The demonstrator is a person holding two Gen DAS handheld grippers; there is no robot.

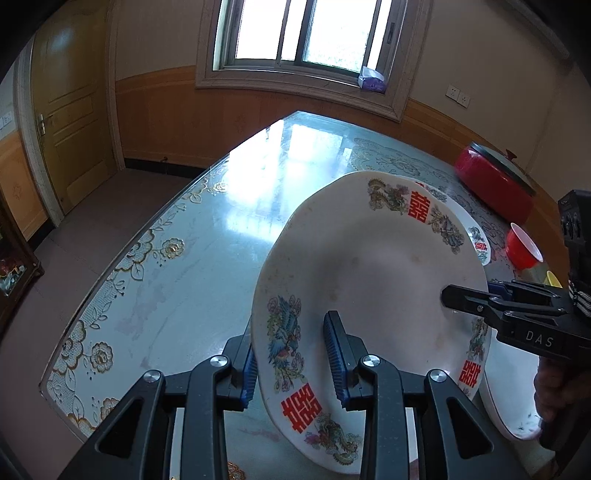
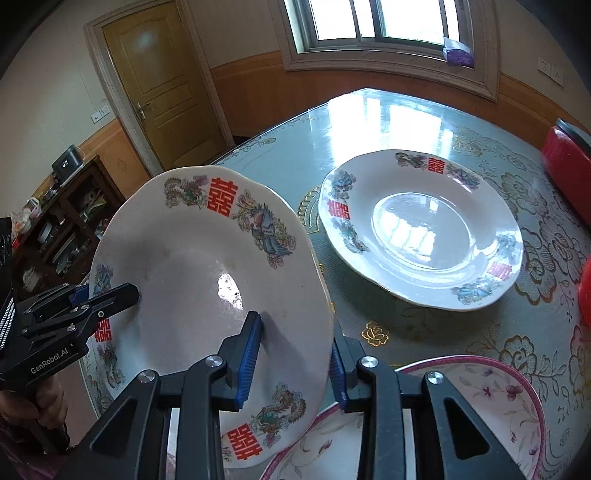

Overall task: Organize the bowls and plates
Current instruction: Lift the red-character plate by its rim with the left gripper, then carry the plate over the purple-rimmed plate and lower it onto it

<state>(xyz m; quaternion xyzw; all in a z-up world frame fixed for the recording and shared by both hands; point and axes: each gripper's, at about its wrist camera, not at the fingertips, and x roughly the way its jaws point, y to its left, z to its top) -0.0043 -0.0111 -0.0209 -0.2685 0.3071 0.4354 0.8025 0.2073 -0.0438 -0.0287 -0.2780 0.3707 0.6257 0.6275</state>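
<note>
Straddling scalloped glossy plate [image 1: 369, 266] rim: both ribbed-padded tongs [image 1: 295, 354] [image 2: 295, 354].

White phoenix-pattern plate [image 1: 369, 280] tilted, apparently airborne.

Window [image 1: 310, 33] daylight, table [image 1: 258, 184] glare, edges perhaps warped.

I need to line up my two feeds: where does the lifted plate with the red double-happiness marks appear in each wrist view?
Left wrist view: the lifted plate fills centre-right, tilted, its near rim between the left gripper fingers.
Right wrist view: the lifted plate sits centre-left, its rim between the right gripper fingers.
Shared landmark: the window beyond the table.
</note>
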